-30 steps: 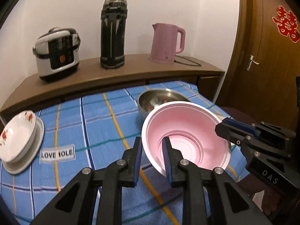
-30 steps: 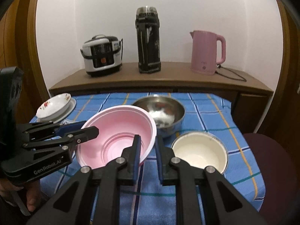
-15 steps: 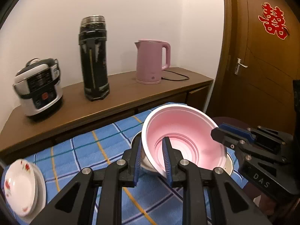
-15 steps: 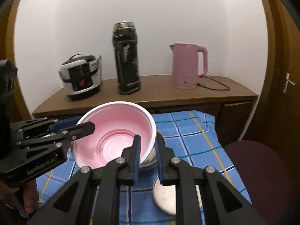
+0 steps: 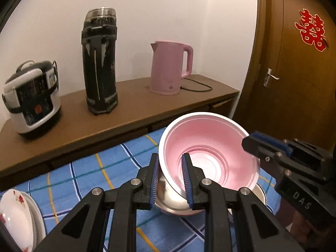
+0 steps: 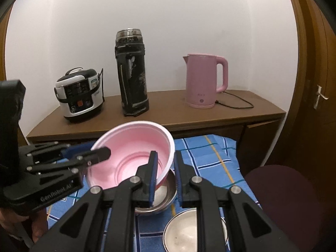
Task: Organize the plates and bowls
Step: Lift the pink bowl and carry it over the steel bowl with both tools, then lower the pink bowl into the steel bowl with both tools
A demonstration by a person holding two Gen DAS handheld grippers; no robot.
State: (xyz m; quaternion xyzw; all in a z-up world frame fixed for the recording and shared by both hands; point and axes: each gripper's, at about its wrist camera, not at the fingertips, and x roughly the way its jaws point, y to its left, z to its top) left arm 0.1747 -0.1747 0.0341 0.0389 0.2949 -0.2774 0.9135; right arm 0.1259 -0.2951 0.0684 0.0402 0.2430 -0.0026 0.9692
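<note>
A large pink bowl [image 5: 208, 149] is held in the air by both grippers, tilted. My left gripper [image 5: 170, 180] is shut on its near rim. My right gripper [image 6: 166, 176] is shut on the opposite rim, and the bowl [image 6: 134, 147] fills the middle of the right wrist view. A steel bowl [image 5: 172, 201] sits on the blue checked tablecloth [image 5: 88, 174] just under the pink bowl, also in the right wrist view [image 6: 166, 197]. A cream-lined bowl [image 6: 182, 233] sits near the front. A flowered white bowl on a plate [image 5: 14, 218] sits at the far left.
A wooden sideboard [image 5: 126, 107] behind the table carries a rice cooker [image 5: 31, 96], a tall black flask [image 5: 99, 63] and a pink kettle [image 5: 170, 67]. A wooden door [image 5: 294, 73] stands on the right. A dark red stool [image 6: 281, 191] stands beside the table.
Both grippers have lifted the pink bowl higher and carried it over the steel bowl. The views have tilted up toward the sideboard.
</note>
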